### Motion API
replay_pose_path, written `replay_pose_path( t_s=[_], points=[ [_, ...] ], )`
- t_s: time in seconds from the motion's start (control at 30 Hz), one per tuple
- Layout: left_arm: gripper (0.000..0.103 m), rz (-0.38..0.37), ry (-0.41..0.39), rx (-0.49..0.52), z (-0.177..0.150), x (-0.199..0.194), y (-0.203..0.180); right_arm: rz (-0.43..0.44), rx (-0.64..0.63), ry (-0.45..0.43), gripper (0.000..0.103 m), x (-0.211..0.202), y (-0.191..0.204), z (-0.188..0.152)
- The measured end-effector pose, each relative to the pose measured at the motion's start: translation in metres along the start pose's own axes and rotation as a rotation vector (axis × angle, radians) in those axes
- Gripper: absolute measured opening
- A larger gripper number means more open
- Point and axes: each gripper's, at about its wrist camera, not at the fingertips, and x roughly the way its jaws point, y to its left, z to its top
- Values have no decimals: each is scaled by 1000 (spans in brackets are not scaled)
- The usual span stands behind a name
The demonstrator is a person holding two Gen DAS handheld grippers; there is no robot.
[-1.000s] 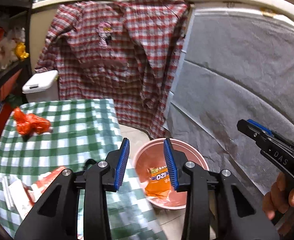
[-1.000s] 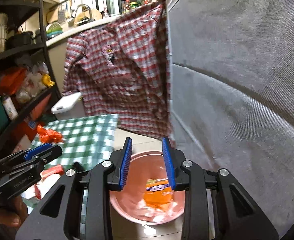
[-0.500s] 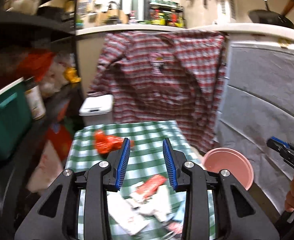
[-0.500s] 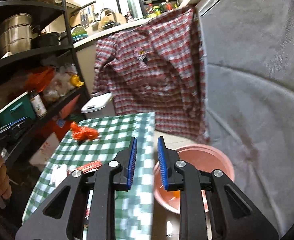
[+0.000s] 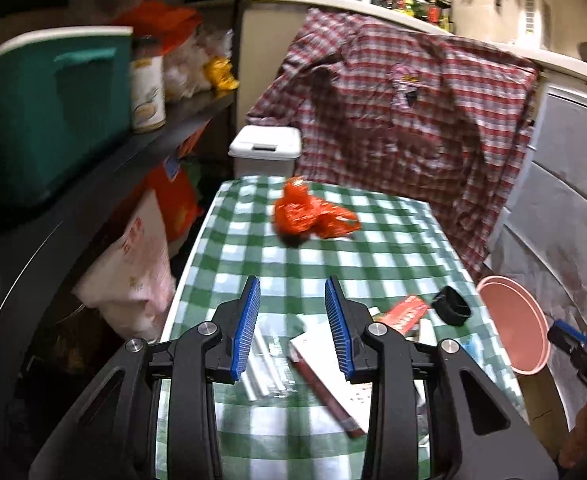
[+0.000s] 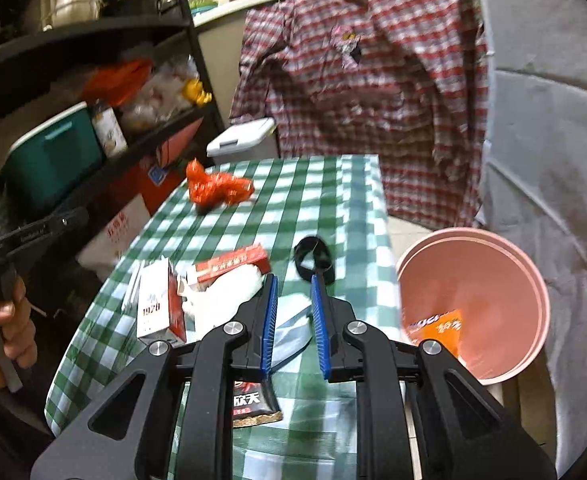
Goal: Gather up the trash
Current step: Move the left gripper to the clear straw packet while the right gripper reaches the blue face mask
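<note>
Ahead of my right gripper [image 6: 292, 322], its narrow fingers empty, lies the black band [image 6: 314, 258]; my left gripper [image 5: 292, 326], half-wide and empty, hangs farther off.

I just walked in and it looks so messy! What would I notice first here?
Probably the green checked tablecloth with the crumpled orange bag lying near its far end. Nearer, wrappers and a small white and red box are scattered on it, and a pink bin beside the table's right edge holds an orange packet. A red plaid shirt hangs behind.
</note>
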Motion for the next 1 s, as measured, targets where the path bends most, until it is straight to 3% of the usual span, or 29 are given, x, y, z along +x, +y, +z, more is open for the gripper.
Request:
replay_pose_path(
  t_s=[0.23,0.57,0.7,1.0],
  points=[
    [34,29,100,-41,-17,33,29,22,12,103,42,37,6,-9],
    [37,7,263,-13,-47,79,37,-1,-21,224,45,77,18,-23],
    [43,-1,311,2,-56,91,34,-16,-22,250,45,84,17,-25],
    [43,-8,394,-6,-65,111,36,-28,-31,275,45,90,17,-28]
  ],
)
